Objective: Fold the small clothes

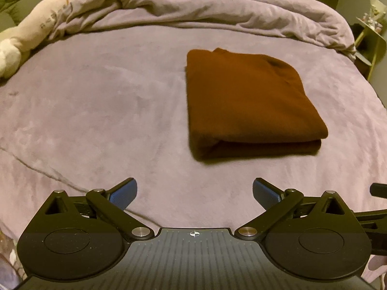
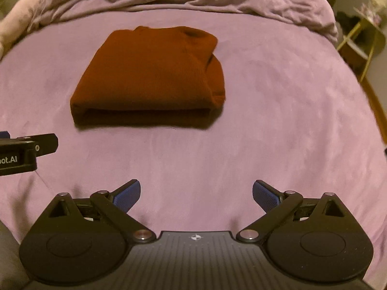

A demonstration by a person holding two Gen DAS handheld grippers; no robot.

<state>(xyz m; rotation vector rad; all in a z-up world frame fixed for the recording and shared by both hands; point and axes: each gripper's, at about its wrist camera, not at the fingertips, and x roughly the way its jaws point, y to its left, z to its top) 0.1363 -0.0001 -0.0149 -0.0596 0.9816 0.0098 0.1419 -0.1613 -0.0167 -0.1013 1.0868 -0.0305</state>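
A rust-brown garment (image 1: pixel 246 101) lies folded into a thick rectangle on the purple bed sheet (image 1: pixel 108 111), its folded edge toward me. In the left wrist view it sits ahead and to the right of my left gripper (image 1: pixel 194 193), which is open with nothing between its blue pads. The right wrist view shows the same garment (image 2: pixel 150 77) ahead and to the left of my right gripper (image 2: pixel 196 194), also open and empty. Both grippers hang above the sheet, apart from the garment. The left gripper's side (image 2: pixel 21 154) shows at the left edge of the right wrist view.
A rumpled purple duvet (image 1: pixel 205 7) is bunched along the far side of the bed. A cream plush toy (image 1: pixel 31 29) lies at the far left. A small shelf with a gold frame (image 2: pixel 360 36) stands past the bed's right edge.
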